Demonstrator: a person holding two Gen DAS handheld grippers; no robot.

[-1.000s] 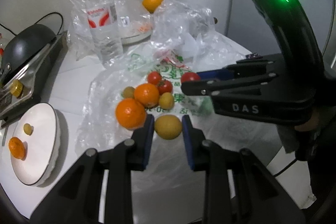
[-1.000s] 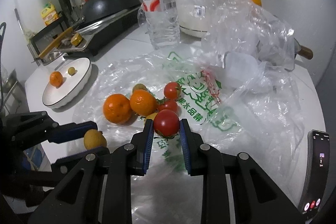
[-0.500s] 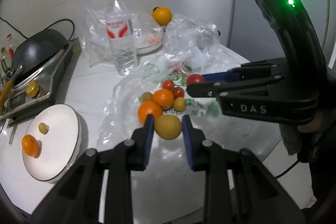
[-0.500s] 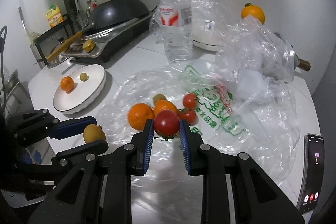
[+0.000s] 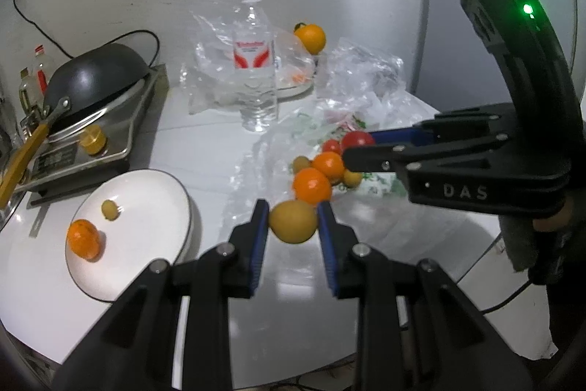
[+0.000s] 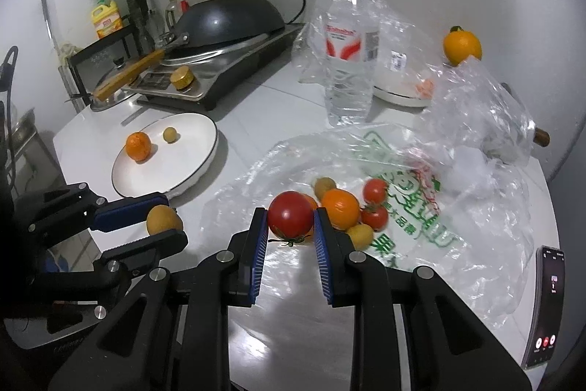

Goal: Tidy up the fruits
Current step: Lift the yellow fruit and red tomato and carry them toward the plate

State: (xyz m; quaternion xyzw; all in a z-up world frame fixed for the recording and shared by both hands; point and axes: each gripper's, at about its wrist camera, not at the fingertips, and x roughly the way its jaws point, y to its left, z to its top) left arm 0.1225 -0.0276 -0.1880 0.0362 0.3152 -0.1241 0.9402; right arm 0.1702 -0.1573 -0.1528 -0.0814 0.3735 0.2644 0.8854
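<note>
Left wrist view: the left gripper (image 5: 293, 220) is clamped on a yellow-brown fruit (image 5: 293, 221), a smooth, slightly oval thing whose longer axis runs across between the blue ribbed pads, held above the white table (image 5: 205, 149) just right of the white plate (image 5: 146, 207). The gripper reaches forward and level, its black fingers converging from the bottom of the frame. The right gripper (image 5: 357, 149) enters from the right, its fingers lying sideways, one above the other, closed on a red tomato (image 5: 357, 140) over the fruit pile.

In the right wrist view that tomato (image 6: 290, 218) sits between the pads with its green stem end pointing down and toward the camera; it is round and glossy. Behind it on the crinkled clear plastic bag (image 6: 457, 244) lie an orange (image 6: 340, 209), two small tomatoes (image 6: 375, 204) and small yellowish fruits. The plate, glossy with a thin dark rim, carries a small orange (image 6: 138, 146) and a small yellow-green fruit (image 6: 170, 135), lying apart. A clear water bottle (image 6: 349, 54) stands upright beyond the bag, and a dark wok (image 6: 227, 19) rests on a metal cooker at the back left.
</note>
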